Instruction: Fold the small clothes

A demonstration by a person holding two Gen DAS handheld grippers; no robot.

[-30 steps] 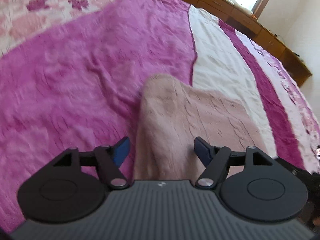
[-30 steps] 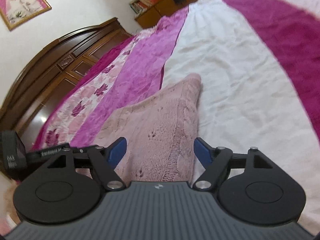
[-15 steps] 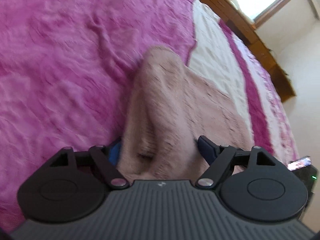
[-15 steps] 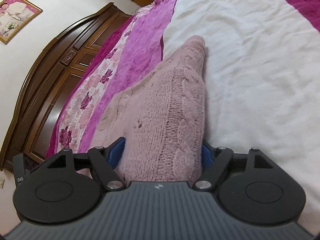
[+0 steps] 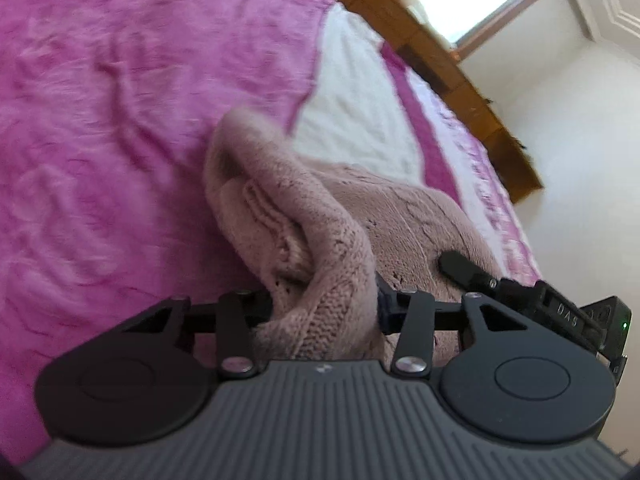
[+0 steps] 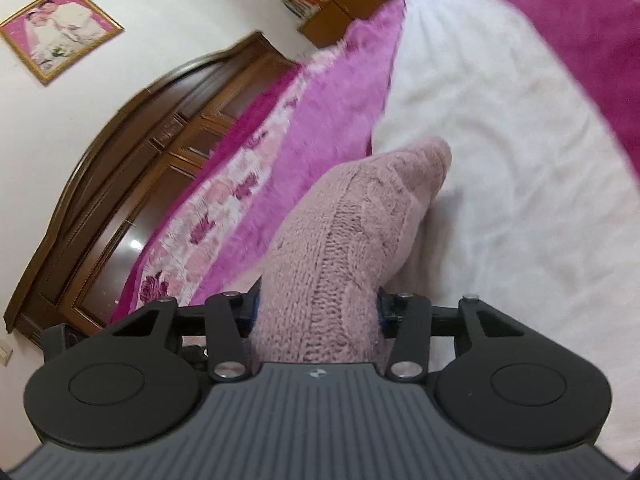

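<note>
i have the left gripper clamped on a bunched near edge of the dusty-pink cable-knit sweater, and the right gripper clamped on another near corner of the same knit. both arms hold it equally close. from each pair of jaws the sweater runs straight ahead, its long axis pointing away from me, its far end resting on the magenta-and-white striped plush bedspread. i judge the fold must carry the held edge forward over that far end. beyond stands the dark wooden headboard.
</note>
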